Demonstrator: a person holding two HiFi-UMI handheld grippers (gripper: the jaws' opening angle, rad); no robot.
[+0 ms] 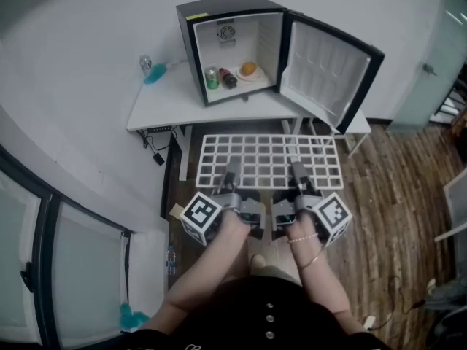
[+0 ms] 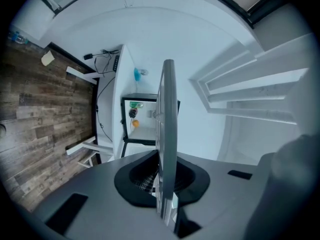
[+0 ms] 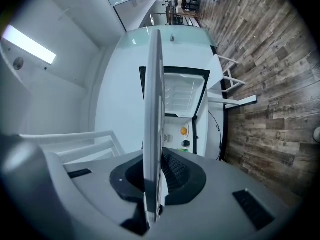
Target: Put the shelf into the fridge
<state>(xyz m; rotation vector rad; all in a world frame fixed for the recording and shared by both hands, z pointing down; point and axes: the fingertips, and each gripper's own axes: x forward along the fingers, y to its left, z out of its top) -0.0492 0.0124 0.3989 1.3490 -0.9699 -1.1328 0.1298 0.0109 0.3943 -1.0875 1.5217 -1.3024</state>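
Left gripper [image 1: 231, 175] and right gripper [image 1: 298, 172] both clamp the shelf [image 1: 270, 154] by its near edge; I'd keep it level, aiming squarely into the open fridge [image 1: 219, 6].

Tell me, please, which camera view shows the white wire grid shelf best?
The head view: the whole white wire grid shelf lies flat there, its near edge gripped by the left gripper and right gripper. Both gripper views show it only edge-on, a thin bar between the jaws.

Fridge [image 1: 192, 53] stands on table [image 1: 164, 97], shelf [image 1: 270, 160] before it.
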